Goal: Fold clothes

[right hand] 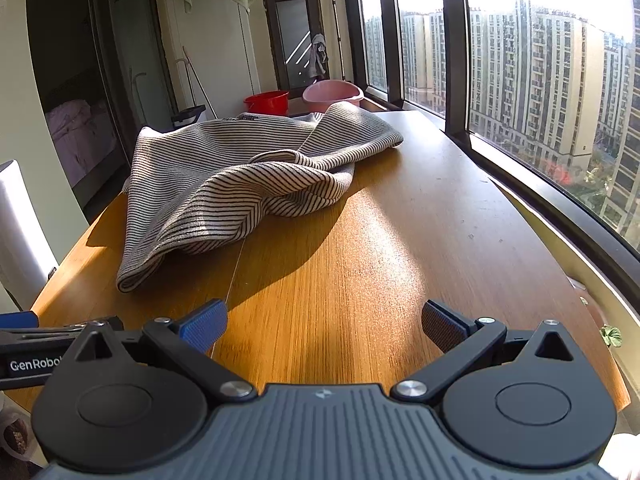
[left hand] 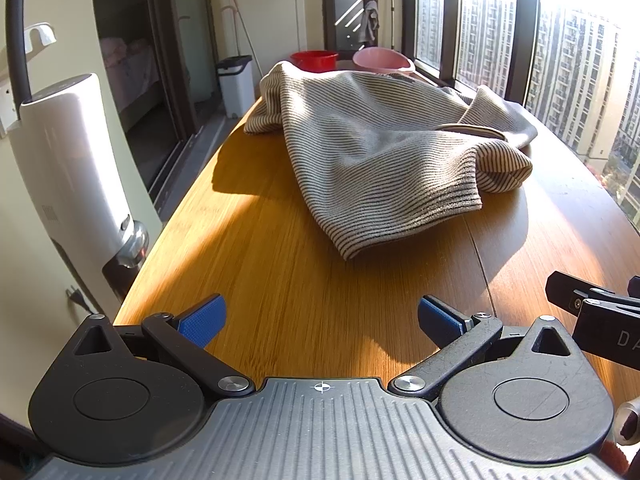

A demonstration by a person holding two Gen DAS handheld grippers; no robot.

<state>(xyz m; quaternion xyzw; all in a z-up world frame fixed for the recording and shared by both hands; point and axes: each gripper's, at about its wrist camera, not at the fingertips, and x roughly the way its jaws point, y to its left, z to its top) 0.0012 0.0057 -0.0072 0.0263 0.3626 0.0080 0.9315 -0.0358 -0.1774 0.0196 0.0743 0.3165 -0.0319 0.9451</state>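
Jaws spread wide and empty on both the left gripper (left hand: 322,320) and right gripper (right hand: 324,326), near a crumpled striped sweater (left hand: 372,144) farther along the wooden worktop (left hand: 288,280).

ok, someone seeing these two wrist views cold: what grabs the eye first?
The crumpled striped garment heaped mid-table, unfolded, on the sunlit wooden table. Next, the left gripper and right gripper, both open and empty over bare wood short of the cloth. Behind the garment sit a red bucket and a pink basin; high-rise blocks fill the window on the right.
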